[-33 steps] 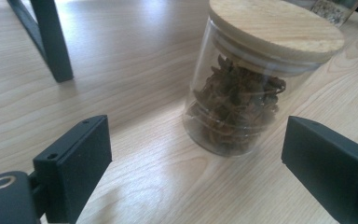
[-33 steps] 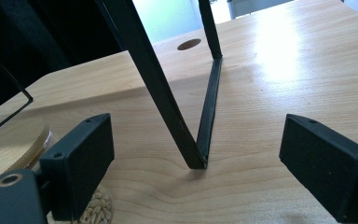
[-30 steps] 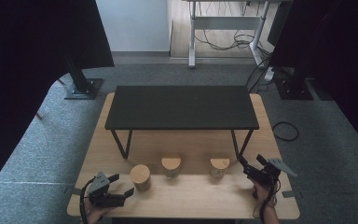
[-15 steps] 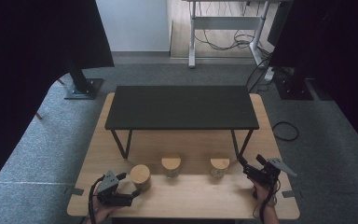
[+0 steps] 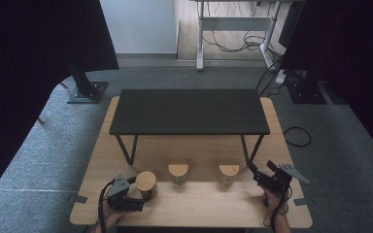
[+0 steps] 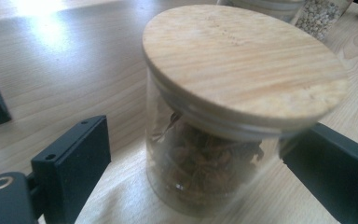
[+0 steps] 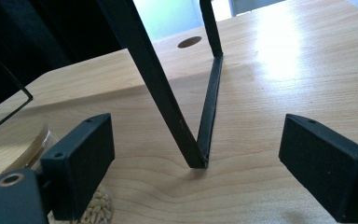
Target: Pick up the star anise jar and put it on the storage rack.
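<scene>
Near the counter's (image 5: pixel 199 208) front-left corner, a wood-lidded jar (image 6: pixel 223 121) is straddled by the spread left claw (image 6: pixel 205 158); the right claw (image 7: pixel 196 158) is held spread, empty.

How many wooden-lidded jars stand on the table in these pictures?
3, in a row along the near side: the left jar between the open left tongs, the middle jar, and the right jar near the right tongs.

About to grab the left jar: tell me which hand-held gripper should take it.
Left. The left hand-held gripper already straddles the jar, jaws open. The right hand-held gripper faces a shelf leg.
</scene>
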Motion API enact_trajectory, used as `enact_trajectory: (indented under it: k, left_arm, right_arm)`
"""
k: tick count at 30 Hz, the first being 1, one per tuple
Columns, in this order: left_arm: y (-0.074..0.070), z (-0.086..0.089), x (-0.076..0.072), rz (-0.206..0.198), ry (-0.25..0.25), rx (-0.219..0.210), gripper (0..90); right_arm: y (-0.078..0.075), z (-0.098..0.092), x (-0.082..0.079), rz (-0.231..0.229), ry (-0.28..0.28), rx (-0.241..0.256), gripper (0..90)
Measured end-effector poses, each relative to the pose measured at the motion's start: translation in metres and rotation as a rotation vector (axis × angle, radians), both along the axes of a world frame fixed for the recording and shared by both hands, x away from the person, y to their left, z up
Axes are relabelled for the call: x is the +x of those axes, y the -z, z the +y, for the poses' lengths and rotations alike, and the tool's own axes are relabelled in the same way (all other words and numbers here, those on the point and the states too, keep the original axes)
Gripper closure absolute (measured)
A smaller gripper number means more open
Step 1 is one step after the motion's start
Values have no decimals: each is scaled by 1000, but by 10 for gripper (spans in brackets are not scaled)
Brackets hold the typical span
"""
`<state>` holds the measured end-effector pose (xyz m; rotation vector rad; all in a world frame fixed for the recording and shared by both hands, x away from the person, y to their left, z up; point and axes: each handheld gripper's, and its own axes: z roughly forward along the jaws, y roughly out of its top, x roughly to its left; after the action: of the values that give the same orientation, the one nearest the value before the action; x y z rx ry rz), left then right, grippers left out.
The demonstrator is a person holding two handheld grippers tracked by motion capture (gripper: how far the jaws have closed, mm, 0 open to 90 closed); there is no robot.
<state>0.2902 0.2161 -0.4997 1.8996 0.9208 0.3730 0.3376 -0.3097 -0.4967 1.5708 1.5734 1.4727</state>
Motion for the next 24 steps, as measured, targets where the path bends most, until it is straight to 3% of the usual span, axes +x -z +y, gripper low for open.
enact_trajectory:
  k: [10, 24]
  left_arm:
    - [0, -8, 4, -14, 3, 19, 92]
    - [0, -12, 4, -38, -4, 20, 231]
  right_arm:
    - [0, 1, 1, 6, 8, -4, 103]
    - [0, 1, 1, 9, 8, -5, 104]
